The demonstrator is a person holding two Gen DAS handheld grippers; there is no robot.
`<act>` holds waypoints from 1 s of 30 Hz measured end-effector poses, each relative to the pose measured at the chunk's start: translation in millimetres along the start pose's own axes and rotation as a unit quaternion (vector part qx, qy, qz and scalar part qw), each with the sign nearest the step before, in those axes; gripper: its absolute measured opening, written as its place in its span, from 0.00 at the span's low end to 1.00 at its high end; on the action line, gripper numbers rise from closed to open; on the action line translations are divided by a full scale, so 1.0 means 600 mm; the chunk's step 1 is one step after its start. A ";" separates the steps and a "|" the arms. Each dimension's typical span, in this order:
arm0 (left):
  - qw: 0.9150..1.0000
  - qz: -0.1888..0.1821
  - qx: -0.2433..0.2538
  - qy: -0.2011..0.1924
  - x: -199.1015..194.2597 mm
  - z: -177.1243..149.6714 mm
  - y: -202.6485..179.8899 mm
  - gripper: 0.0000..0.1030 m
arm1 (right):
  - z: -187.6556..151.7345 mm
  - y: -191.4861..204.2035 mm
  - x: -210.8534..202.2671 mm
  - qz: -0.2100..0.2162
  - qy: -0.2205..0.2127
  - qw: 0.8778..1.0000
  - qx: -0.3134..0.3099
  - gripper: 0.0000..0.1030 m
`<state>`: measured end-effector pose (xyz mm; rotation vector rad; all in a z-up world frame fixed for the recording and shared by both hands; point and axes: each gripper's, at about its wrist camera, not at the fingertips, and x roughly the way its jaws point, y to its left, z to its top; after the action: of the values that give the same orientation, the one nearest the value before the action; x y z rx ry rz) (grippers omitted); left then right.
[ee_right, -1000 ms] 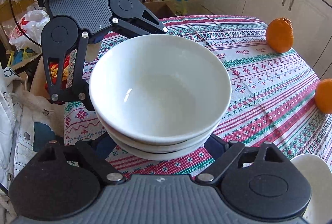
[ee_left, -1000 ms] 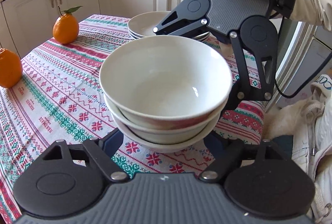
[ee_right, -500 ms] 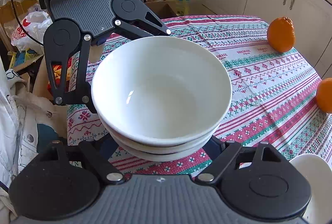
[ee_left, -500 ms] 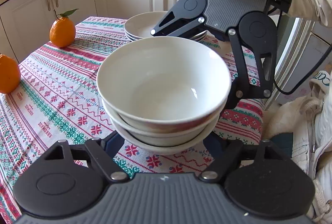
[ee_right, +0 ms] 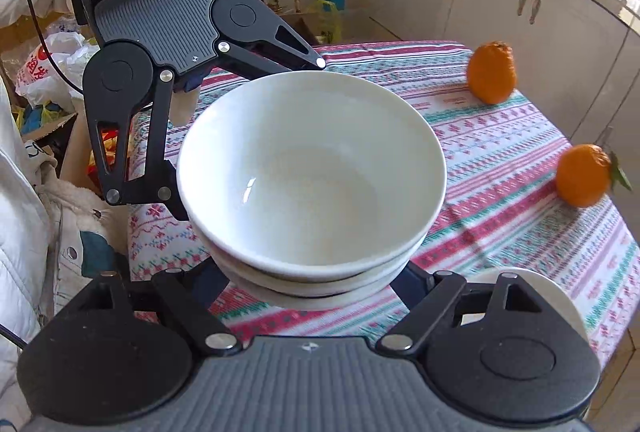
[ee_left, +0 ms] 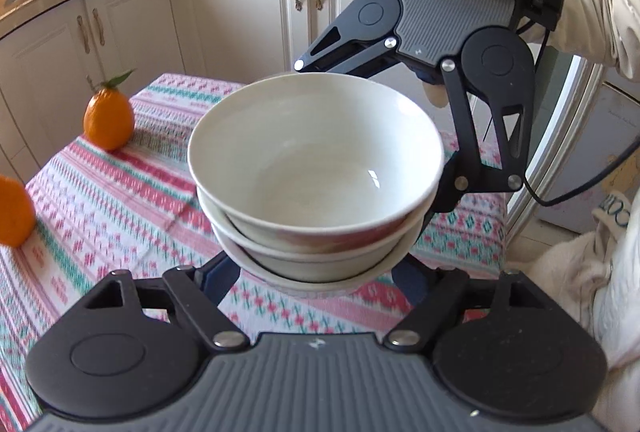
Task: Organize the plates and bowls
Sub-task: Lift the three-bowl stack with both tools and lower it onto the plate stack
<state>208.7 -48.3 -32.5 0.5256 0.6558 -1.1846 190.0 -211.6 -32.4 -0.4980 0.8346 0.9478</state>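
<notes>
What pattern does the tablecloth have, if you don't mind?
The tablecloth has red, green and white knit-style stripes; clearest in the right wrist view.

Showing red characters on a white plastic bag [ee_right: 38, 69] and blue letters on pale fabric [ee_left: 614, 209], both too unclear to read.

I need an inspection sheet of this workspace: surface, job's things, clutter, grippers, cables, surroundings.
Surface: table under a striped patterned tablecloth.
Job's things: stack of white bowls held above the cloth; white dish at the table edge.
Clutter: two oranges.
Grippers: left gripper and right gripper each clasp the stack from opposite sides.
Cables: black cable behind the right gripper.
Surroundings: cream cabinets, plastic bags.
</notes>
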 end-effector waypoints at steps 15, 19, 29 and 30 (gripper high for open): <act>0.999 -0.018 0.046 -0.019 0.147 0.133 0.021 0.79 | -0.105 -0.118 -0.085 -0.084 0.008 0.995 0.042 0.86; 0.999 -0.024 0.041 -0.011 0.177 0.141 0.026 0.78 | -0.134 -0.144 -0.084 -0.082 0.009 0.995 0.061 0.86; 0.999 -0.028 0.038 0.001 0.204 0.148 0.030 0.78 | -0.156 -0.172 -0.075 -0.074 0.005 0.994 0.087 0.86; 0.999 -0.028 0.038 0.001 0.205 0.148 0.030 0.78 | -0.156 -0.173 -0.074 -0.073 0.005 0.993 0.087 0.86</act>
<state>271.2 -185.9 -56.4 0.5757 0.6335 -1.2656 228.0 -352.2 -50.6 -0.4064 0.8693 0.7314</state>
